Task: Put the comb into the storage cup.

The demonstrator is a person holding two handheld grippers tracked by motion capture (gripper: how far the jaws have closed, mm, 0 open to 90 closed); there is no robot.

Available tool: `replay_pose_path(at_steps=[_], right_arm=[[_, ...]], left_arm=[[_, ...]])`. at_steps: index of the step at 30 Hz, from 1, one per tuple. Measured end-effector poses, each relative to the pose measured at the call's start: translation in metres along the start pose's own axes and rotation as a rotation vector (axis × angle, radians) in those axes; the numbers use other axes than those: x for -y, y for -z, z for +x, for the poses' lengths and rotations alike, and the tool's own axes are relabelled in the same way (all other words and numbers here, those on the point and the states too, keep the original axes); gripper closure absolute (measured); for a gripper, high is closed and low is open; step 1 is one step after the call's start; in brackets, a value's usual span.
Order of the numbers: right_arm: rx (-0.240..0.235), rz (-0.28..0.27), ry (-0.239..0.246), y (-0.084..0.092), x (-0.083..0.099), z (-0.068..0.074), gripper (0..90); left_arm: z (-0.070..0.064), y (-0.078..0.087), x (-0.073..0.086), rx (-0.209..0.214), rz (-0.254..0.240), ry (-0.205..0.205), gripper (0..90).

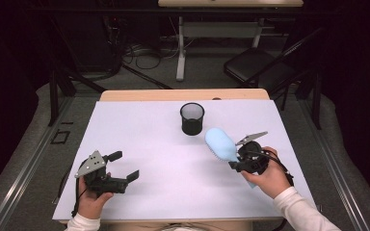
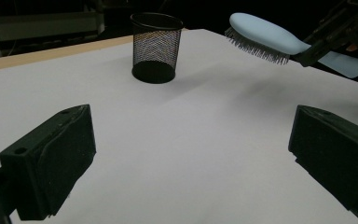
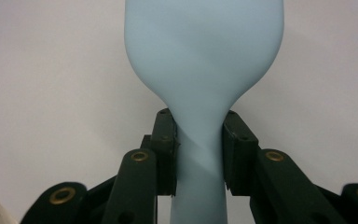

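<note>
The right gripper (image 1: pixel 235 165) is clamped on the neck of a light blue hairbrush (image 1: pixel 220 143), and the pads pinch it right where the handle narrows below the head, which is really clear in the right gripper view (image 3: pixel 199 156). The brush is held up off the table (image 1: pixel 139 139), angled toward the far left with the head leading, bristles facing down. In the left gripper view you can see the brush (image 2: pixel 265 35) floating over the surface with its shadow underneath, and the end of the handle sticks out past the jaws on the hand side. The right hand (image 1: pixel 265 178) wraps the gripper body from behind, forearm in a white sleeve coming in from the bottom right.

The left gripper (image 1: pixel 120 166) just sits low near the front left of the table, jaws spread wide with nothing in them, pointing to the right. Its hand (image 1: pixel 92 199) holds it from below.

Materials: the brush is smooth matte plastic, oval paddle head tapering into a slim handle, with dark fine bristles. The pen cup (image 1: pixel 192 118) is black wire mesh, round, upright, standing just beyond the brush head near the middle of the far edge. The table top is plain flat white, with a wood edge at the back.
</note>
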State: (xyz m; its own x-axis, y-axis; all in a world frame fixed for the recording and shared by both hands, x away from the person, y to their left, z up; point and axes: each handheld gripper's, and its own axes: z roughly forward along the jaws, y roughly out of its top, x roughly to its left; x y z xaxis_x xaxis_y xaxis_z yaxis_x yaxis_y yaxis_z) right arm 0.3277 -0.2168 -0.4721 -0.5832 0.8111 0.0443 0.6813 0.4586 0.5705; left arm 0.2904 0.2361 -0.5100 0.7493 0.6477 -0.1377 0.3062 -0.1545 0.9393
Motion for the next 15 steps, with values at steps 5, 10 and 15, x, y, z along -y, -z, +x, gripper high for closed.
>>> replay_pose_path(at_steps=[5, 10, 15], right_arm=[[-0.002, -0.031, 0.001, 0.005, -0.006, -0.001, 69.7], [-0.002, -0.061, 0.003, 0.01, -0.014, -0.002, 69.6], [-0.001, -0.088, 0.009, 0.013, -0.021, -0.001, 69.6]], left_arm=[[0.0, 0.0, 0.0, 0.002, 0.0, 0.001, 0.5], [0.001, -0.001, 0.0, 0.007, -0.002, 0.002, 0.5], [0.001, -0.001, 0.001, 0.003, -0.003, 0.004, 0.5]])
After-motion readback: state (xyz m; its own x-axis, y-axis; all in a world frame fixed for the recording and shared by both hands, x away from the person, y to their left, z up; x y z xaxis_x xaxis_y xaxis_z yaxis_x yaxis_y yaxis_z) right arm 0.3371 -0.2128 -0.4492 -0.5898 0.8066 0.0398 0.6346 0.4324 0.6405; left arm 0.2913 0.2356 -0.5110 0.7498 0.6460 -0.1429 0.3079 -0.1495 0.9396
